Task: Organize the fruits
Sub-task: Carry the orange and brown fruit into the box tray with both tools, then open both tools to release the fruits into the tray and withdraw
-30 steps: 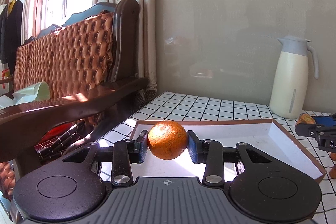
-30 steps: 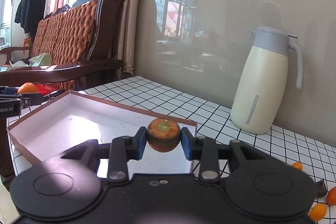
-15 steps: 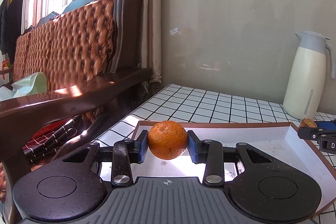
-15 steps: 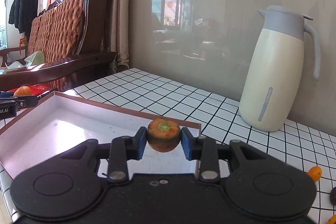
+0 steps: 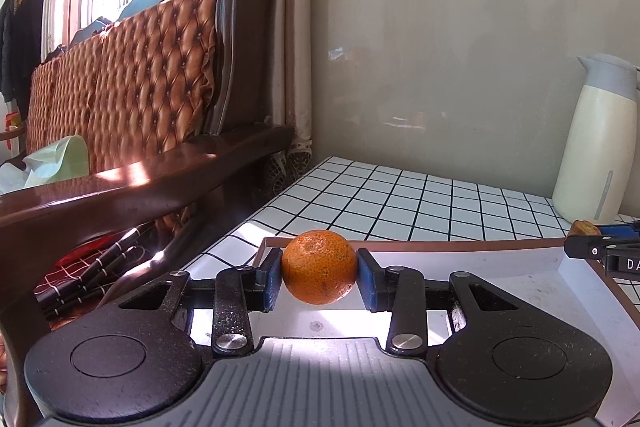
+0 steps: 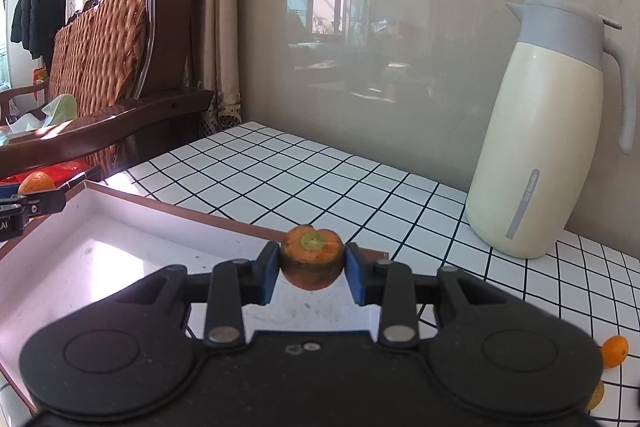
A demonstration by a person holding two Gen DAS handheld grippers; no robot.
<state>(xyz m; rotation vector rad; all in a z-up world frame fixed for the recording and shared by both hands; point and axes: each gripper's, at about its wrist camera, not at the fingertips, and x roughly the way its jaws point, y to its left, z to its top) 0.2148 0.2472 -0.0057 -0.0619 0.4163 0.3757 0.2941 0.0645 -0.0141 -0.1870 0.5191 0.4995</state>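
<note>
Orange and round, a mandarin (image 5: 319, 266) sits clamped between the blue pads of the left tool (image 5: 319, 277), held above the white box (image 5: 520, 291). The right tool (image 6: 310, 273) is closed on a darker, green-capped fruit (image 6: 311, 255) over the same box. Beyond, on the tiled surface (image 6: 320, 179), a cream jug (image 6: 540, 131) stands by the wall

A bright orange, dimpled mandarin (image 5: 319, 266) is being pressed between blue pads (image 5: 271, 279). A duller orange fruit (image 6: 311, 257) with a green centre is being shown. The table (image 6: 280, 179) is being seen as white with a black grid; the tray (image 6: 120, 259) is white inside, brown-rimmed; the jug (image 6: 540, 147) is cream and grey.
</note>
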